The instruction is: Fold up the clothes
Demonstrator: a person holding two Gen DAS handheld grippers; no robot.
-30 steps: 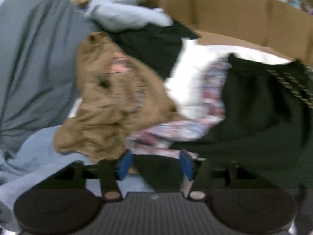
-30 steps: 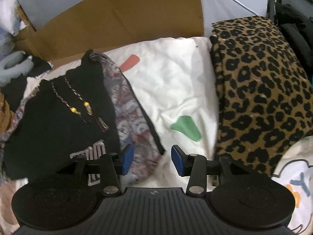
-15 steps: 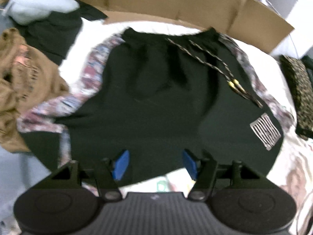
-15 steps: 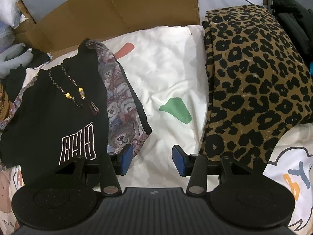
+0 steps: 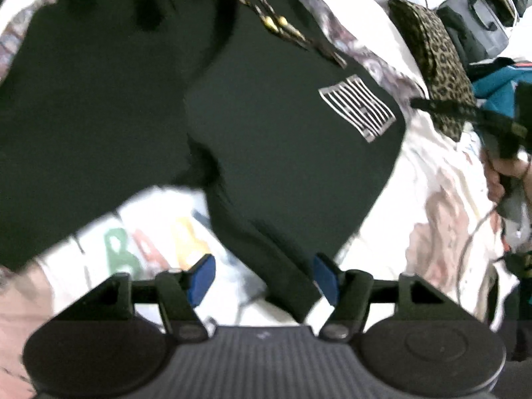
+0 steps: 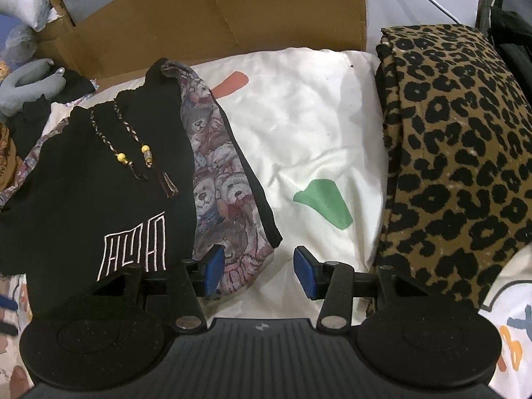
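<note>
Left wrist: left gripper (image 5: 264, 277) opening, astride black shorts' (image 5: 259, 126) hem; right gripper (image 6: 254, 271) open, empty, beside.

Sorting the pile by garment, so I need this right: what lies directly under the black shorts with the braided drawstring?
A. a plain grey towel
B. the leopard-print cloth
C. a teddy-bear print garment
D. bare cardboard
C: the teddy-bear print garment sticks out from under the black shorts along their edge, while the leopard-print cloth lies apart.
</note>
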